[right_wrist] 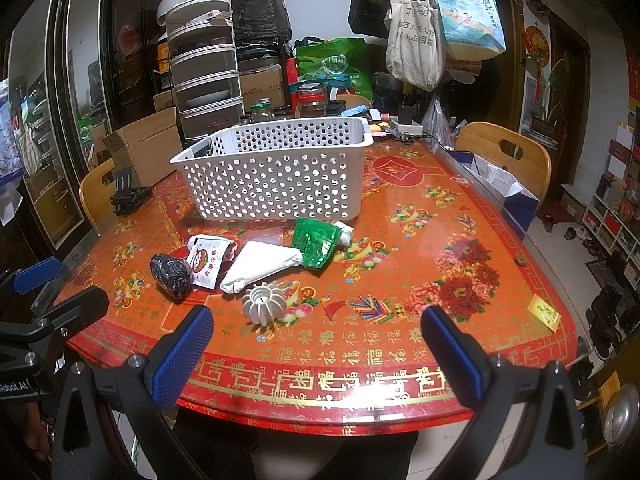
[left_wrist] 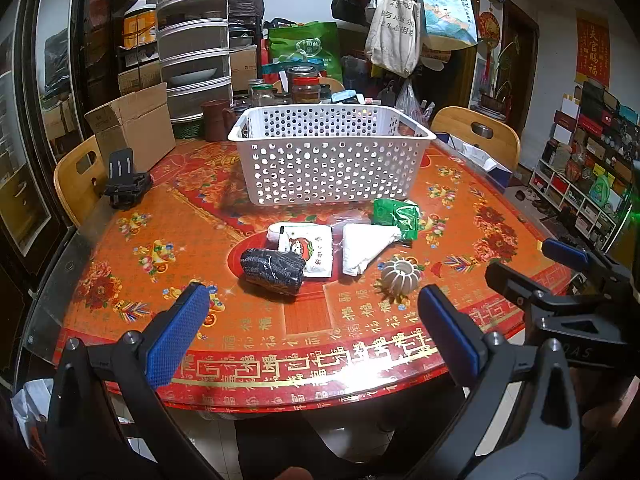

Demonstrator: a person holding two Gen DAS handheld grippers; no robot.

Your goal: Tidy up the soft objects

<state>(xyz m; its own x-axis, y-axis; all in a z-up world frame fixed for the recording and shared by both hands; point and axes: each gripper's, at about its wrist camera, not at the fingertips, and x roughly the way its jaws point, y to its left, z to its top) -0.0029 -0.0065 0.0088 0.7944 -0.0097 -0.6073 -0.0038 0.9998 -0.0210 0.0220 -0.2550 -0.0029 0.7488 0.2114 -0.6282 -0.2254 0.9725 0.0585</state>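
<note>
A white perforated basket (left_wrist: pixel 332 156) (right_wrist: pixel 276 176) stands mid-table. In front of it lie a black rolled cloth (left_wrist: pixel 272 270) (right_wrist: pixel 171 274), a white printed pouch (left_wrist: pixel 308 250) (right_wrist: pixel 208 260), a folded white cloth (left_wrist: pixel 366 246) (right_wrist: pixel 260 266), a green packet (left_wrist: pixel 396 216) (right_wrist: pixel 316 240) and a white ribbed round holder (left_wrist: pixel 400 274) (right_wrist: pixel 265 304). My left gripper (left_wrist: pixel 316 328) is open and empty above the near table edge, short of the objects. My right gripper (right_wrist: pixel 318 344) is open and empty, also at the near edge; it shows at the right of the left wrist view (left_wrist: pixel 532 268).
The red patterned table (left_wrist: pixel 280 344) (right_wrist: pixel 400 280) has wooden chairs (left_wrist: pixel 76 184) (right_wrist: pixel 508 152) at both sides. A cardboard box (left_wrist: pixel 132 128), a black phone stand (left_wrist: pixel 124 184), stacked drawers and jars crowd the far edge. A small yellow card (right_wrist: pixel 544 312) lies near the right edge.
</note>
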